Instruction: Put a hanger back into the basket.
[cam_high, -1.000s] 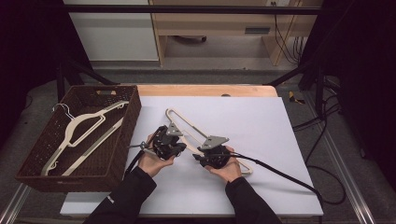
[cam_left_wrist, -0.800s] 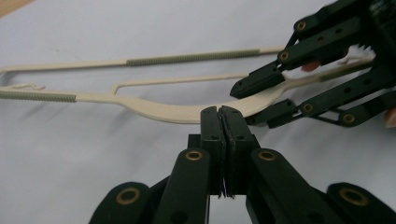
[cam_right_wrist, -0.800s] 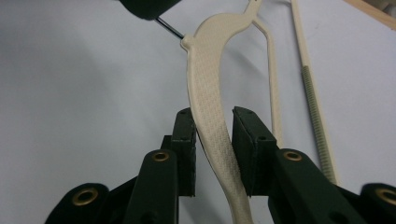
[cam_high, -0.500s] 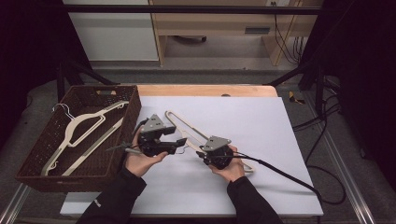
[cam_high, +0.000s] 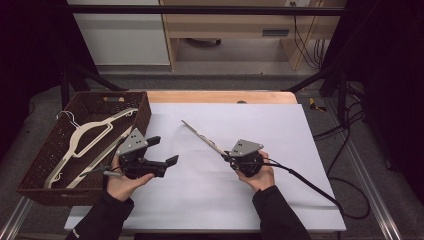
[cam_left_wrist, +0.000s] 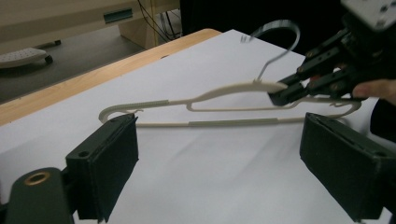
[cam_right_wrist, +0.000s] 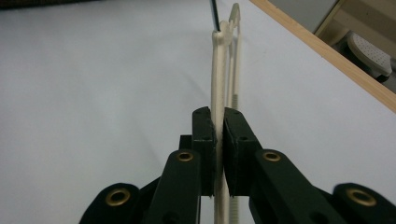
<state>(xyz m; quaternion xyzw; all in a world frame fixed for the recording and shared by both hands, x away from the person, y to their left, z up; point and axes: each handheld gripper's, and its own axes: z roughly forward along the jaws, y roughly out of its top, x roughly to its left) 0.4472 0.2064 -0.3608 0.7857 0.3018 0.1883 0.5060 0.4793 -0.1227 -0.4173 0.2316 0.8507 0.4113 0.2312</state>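
Fingers of right gripper (cam_right_wrist: 218, 154) pinch the cream hanger (cam_left_wrist: 224, 100) near its neck, tipped on edge just above the white surface (cam_high: 280, 130), hook end toward 5 o'clock. Left gripper (cam_high: 167, 152) w/ fingers just spread, nothing between, sits at 9 o'clock by the basket (cam_high: 145, 107). Risk: one thin pinch near the neck, so the long arm may swing or slip & drop short of the basket.

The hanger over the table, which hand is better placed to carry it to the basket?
Right. The right gripper is shut on the hanger, holding it above the table. The left gripper is open with nothing between its jaws, though it is nearer the basket.
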